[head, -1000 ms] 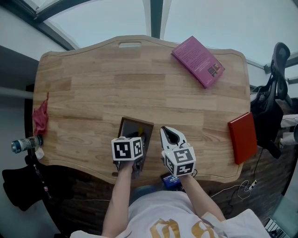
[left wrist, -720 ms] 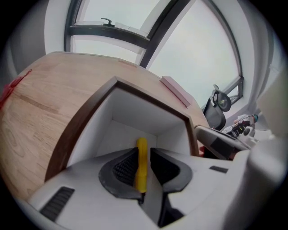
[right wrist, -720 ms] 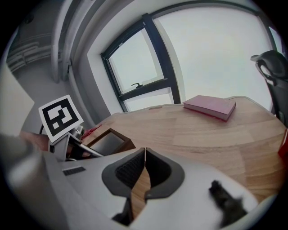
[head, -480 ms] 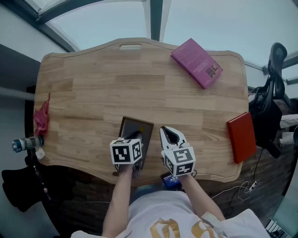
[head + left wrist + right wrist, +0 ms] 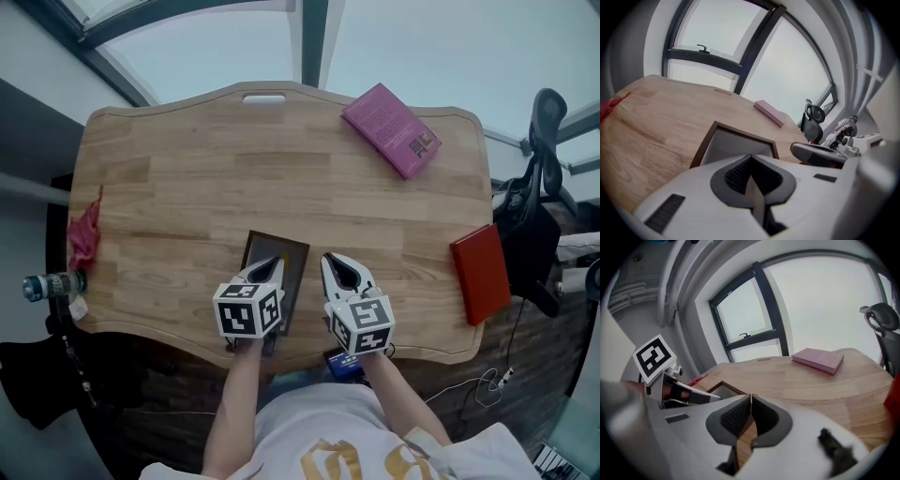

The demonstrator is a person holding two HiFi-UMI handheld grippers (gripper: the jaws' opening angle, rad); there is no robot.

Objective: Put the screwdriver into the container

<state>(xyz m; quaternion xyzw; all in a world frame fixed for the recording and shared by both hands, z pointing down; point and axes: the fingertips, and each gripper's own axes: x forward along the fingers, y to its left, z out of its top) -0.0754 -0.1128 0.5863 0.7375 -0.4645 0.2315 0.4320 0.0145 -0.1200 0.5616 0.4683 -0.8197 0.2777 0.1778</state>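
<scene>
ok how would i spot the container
On the wooden table, look at the near edge, under the left tool. The container is a shallow tray: unlike the pink book and red book, it has a dark brown rim round a grey inside.

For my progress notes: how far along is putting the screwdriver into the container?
Seemingly done: left gripper fingers just closed on nothing over the container. Nothing in hand; right gripper shut, empty. Left: confirm the screwdriver, not clearly seen here, lies inside.
</scene>
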